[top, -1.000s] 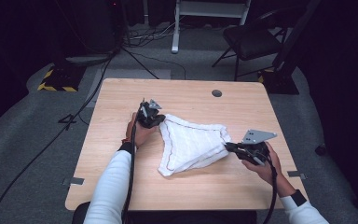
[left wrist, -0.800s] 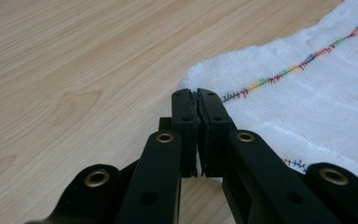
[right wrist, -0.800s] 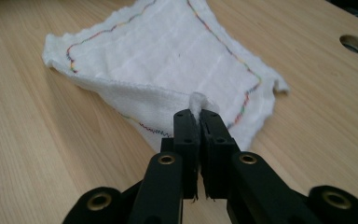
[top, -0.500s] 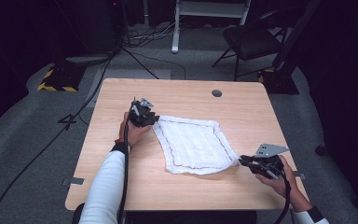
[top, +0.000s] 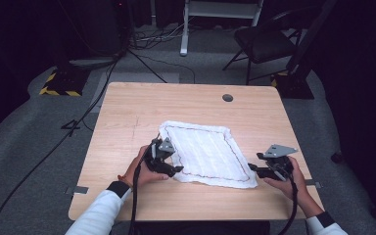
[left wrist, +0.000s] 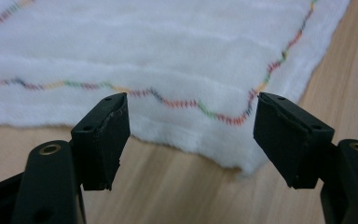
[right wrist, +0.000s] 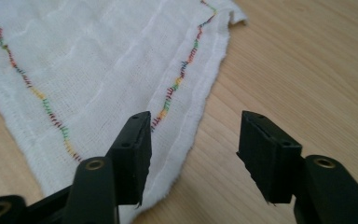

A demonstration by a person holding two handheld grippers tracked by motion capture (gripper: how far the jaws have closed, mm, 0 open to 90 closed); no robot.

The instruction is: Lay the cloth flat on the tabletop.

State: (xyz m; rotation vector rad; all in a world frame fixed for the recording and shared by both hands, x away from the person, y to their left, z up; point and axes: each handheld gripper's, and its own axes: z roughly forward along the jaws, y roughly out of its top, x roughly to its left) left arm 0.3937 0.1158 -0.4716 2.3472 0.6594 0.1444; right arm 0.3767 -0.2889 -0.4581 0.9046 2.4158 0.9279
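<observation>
On the wooden worktop [top: 127,112], a white muslin cloth [top: 203,152] with multicoloured edge stitching lies spread flat, near the person's edge and slightly right of centre. Half a second ago the left tongs were still up at the cloth's far left corner and the right tongs sat out past its near right corner; a second ago the cloth was bunched between them. It is now opened out into a rough rectangle, with no fold standing.

The left tongs [left wrist: 191,135] are released, jaws wide apart, held low at the near left corner, the hem lying between and just beyond the jaws; nothing is gripped. They have come down the left edge since the earlier frame. The right tongs [right wrist: 193,154] are likewise released, jaws apart over bare wood, the left jaw just at the cloth's right hem near its near right corner.

Assessment: the spreading appears done. Both tongs facing the near corners suggests a fresh grasp there, possibly to fold the cloth away from the person.
</observation>
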